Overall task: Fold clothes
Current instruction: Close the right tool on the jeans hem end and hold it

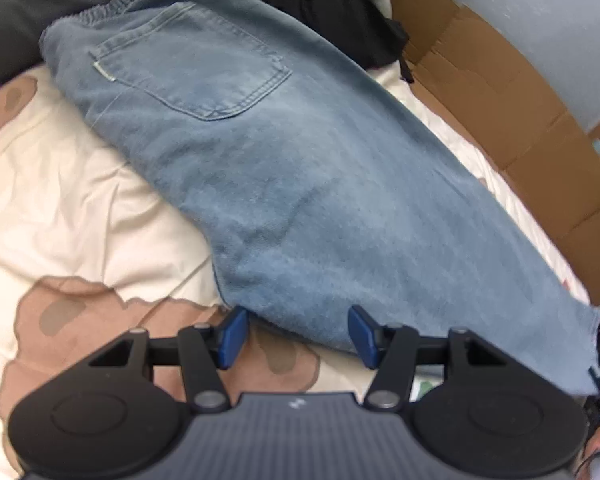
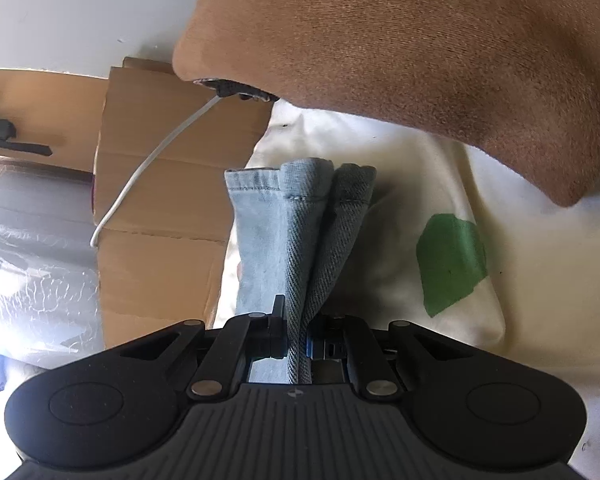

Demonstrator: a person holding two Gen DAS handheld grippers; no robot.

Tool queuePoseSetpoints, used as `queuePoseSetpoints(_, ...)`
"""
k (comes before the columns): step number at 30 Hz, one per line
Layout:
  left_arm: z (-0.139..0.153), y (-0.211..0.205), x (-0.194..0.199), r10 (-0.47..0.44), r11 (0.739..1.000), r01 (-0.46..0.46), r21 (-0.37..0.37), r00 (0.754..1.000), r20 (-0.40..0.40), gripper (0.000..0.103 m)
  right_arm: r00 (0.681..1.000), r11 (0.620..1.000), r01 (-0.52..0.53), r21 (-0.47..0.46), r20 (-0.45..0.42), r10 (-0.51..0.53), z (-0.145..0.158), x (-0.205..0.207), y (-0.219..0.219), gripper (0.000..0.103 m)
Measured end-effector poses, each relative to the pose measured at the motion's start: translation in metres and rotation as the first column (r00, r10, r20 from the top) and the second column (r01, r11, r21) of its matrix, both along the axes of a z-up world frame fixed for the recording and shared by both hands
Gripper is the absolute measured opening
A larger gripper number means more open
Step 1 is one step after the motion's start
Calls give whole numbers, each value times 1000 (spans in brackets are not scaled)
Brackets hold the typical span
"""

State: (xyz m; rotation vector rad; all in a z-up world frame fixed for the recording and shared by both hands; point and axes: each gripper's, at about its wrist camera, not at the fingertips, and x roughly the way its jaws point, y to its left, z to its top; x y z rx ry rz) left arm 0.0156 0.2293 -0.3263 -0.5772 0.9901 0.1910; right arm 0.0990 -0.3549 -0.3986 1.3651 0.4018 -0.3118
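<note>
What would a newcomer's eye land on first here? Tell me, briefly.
The blue jeans lie across the cream bedspread, back pocket up, filling the left wrist view. The open left gripper sits at their near edge. The right gripper is clamped on the bunched hems, under a brown sleeve.

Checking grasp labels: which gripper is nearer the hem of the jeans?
Right. The right gripper is shut on the jeans just behind the hem; the left gripper is open at their folded edge.
</note>
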Motion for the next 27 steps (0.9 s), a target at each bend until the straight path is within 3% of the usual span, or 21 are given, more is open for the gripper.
queuePoseSetpoints(7,4,27,-14,121,991,-119,-57,992,28,58,1000,1000,3,11,-31,-3,6,3,-1,7)
queuePoseSetpoints(12,-6,44,-2,78,994,-73,-83,995,68,59,998,1000,5,8,-60,-4,16,6,0,7)
queuePoseSetpoints(18,-30,60,5,83,981,-66,-183,993,86,59,995,999,-36,-30,-89,33,32,14,-3,7)
queuePoseSetpoints(24,-48,67,1,47,941,-11,-339,994,99,58,998,1000,5,20,-60,-3,41,9,-4,7)
queuePoseSetpoints(26,-50,73,-5,82,915,-25,-403,989,123,44,998,999,31,42,-60,-28,37,6,-4,7)
queuePoseSetpoints(27,-52,77,-8,101,900,-33,-435,986,135,43,998,998,35,46,-61,-32,35,6,-4,6)
